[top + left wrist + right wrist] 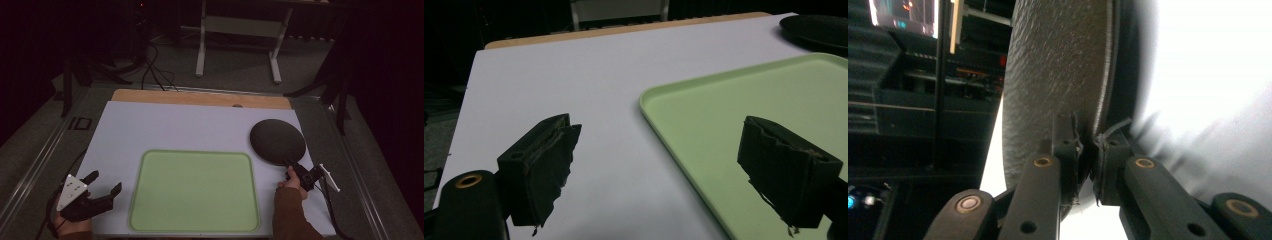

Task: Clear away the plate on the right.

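Nearest the camera, the right gripper's (1087,150) fingers pinched the near rim of the dark plate (277,141), which sat right of the green tray (195,191) on the tabletop (165,127), likely stiff, breakable, best gripped at its edge, while the left gripper's (104,187) fingers stood spread.

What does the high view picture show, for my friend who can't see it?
The right tongs pinch the near rim of a round black plate on a white table. An empty green tray lies in the middle. The left tongs rest open at the tray's left, holding nothing.
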`<state>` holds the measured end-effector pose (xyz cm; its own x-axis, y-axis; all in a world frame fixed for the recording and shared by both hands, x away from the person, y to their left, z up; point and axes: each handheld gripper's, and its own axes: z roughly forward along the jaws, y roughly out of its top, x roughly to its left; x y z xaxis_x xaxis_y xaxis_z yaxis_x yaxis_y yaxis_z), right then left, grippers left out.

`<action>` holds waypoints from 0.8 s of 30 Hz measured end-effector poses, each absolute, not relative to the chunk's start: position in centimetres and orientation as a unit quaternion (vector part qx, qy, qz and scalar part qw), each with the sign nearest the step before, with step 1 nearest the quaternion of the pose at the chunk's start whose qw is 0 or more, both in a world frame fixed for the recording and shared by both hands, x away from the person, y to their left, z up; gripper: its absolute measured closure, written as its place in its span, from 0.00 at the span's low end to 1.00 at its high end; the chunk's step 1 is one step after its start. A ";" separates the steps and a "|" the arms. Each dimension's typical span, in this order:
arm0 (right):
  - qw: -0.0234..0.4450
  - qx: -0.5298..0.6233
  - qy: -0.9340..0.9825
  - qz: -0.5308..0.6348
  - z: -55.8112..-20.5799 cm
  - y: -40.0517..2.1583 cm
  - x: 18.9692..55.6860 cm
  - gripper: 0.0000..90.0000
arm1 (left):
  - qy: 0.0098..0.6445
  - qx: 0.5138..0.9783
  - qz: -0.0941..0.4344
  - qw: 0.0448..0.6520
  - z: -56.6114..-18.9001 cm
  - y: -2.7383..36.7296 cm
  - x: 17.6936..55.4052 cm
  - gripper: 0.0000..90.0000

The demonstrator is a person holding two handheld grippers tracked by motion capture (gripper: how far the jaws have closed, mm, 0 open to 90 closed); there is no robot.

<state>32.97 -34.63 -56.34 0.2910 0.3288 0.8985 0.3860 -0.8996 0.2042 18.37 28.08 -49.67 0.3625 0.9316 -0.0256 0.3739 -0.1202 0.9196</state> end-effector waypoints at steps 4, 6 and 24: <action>0.030 -0.803 -0.208 -0.557 -55.8 -34.7 33.2 0.96 | 0.477 0.684 0.303 0.461 -49.7 28.1 18.4 0.16; 0.024 -0.804 -0.214 -0.555 -55.5 -34.7 33.3 0.96 | 0.477 0.684 0.303 0.461 -49.7 28.1 18.4 0.16; 0.043 -0.793 -0.231 -0.562 -55.3 -35.4 32.6 0.96 | 0.479 0.683 0.302 0.461 -49.7 28.1 18.4 0.16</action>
<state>32.59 -35.37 -55.30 0.2605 0.3177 0.9117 0.4152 -0.8894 0.1913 18.40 28.09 -49.70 0.3583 0.9332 -0.0288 0.3770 -0.1164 0.9189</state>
